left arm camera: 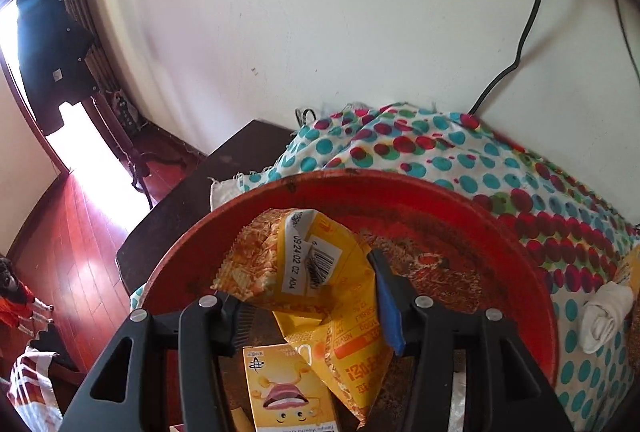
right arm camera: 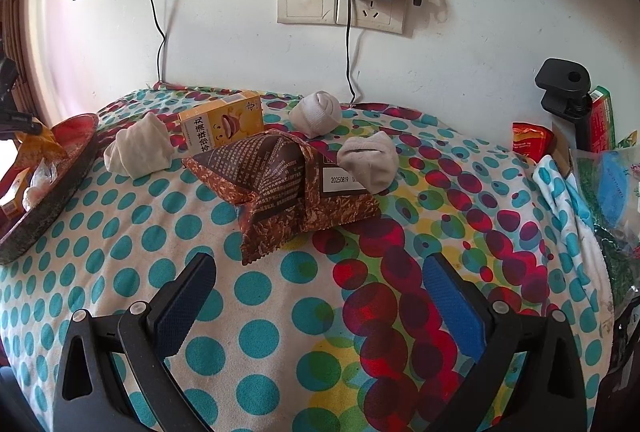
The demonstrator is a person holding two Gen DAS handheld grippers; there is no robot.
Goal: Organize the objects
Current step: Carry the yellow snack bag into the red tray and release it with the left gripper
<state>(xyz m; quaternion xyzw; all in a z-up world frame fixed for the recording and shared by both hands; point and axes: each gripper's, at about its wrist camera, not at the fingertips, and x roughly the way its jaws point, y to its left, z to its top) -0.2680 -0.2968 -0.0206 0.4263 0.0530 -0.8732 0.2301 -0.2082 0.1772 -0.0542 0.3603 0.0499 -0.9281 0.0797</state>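
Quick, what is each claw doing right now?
Left claw: closed on the crinkled yellow snack packet, over the round red tray.
Right claw: open, holding nothing.

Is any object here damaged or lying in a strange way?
Yes. The yellow snack packet between the left gripper's fingers is crumpled and bent, hanging over the round red tray. Nothing looks spilled.

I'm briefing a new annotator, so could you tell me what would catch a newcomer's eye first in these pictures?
The polka-dot cloth covering the table dominates the right wrist view, with a brown snack packet at its middle among three rolled socks. In the left wrist view, the left gripper holds a yellow snack packet over a red tray.
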